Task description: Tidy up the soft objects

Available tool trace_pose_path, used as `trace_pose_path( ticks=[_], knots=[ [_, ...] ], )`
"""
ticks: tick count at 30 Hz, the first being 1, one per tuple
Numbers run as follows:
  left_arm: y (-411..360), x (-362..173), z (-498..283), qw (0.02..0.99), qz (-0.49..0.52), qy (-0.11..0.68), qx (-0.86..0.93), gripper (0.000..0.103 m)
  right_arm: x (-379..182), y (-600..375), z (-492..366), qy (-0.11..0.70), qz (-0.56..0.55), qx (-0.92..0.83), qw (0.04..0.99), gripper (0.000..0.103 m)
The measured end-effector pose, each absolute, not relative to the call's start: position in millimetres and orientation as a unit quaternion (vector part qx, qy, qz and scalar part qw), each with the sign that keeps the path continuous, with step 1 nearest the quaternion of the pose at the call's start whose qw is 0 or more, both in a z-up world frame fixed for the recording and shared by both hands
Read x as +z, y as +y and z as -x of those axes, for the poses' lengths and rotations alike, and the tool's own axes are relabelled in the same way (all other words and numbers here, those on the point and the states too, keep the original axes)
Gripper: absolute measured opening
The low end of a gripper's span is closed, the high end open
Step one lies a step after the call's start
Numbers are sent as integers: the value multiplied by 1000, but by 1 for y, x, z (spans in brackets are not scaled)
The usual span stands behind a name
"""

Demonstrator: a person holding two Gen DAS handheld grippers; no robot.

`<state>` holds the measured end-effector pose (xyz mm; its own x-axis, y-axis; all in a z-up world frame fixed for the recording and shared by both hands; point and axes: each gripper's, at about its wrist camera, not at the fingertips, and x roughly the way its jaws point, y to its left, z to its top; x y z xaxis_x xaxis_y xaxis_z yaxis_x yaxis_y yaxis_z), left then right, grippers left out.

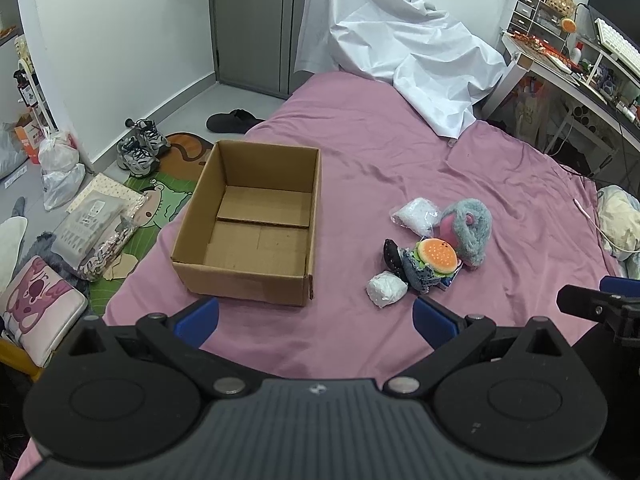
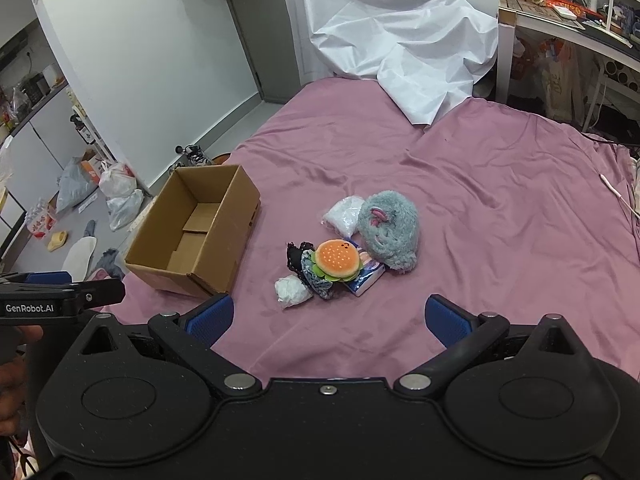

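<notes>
An empty cardboard box (image 1: 256,220) (image 2: 200,232) stands open on the pink bedsheet (image 1: 360,152). To its right lies a small pile: a plush burger (image 1: 436,256) (image 2: 336,260), a grey furry plush (image 1: 472,228) (image 2: 390,232), two white bagged bundles (image 1: 386,290) (image 1: 416,214) (image 2: 292,290), dark lace cloth (image 1: 394,258) (image 2: 298,256) and a blue tissue pack (image 2: 366,276). My left gripper (image 1: 316,320) is open, hovering near the box's front. My right gripper (image 2: 334,320) is open, short of the pile. Nothing sits between either pair of fingers.
A crumpled white sheet (image 1: 400,40) covers the far end of the bed. Shoes (image 1: 140,148), plastic bags (image 1: 60,160), a cartoon mat (image 1: 160,200) and cushions (image 1: 36,296) crowd the floor at left. A cluttered desk (image 1: 580,60) stands at right. A white cable (image 2: 612,192) lies on the bed.
</notes>
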<state>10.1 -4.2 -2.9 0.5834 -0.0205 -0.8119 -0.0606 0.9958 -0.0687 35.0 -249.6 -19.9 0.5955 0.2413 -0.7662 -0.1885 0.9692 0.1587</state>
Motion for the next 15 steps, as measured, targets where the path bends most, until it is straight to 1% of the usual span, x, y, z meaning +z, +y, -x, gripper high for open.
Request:
trace_pose_path(
  ticks=[15],
  knots=[
    [-4,-3,-10,888,44,457,11,102,-20,-252,-36,432,-31,120,893,103]
  ],
)
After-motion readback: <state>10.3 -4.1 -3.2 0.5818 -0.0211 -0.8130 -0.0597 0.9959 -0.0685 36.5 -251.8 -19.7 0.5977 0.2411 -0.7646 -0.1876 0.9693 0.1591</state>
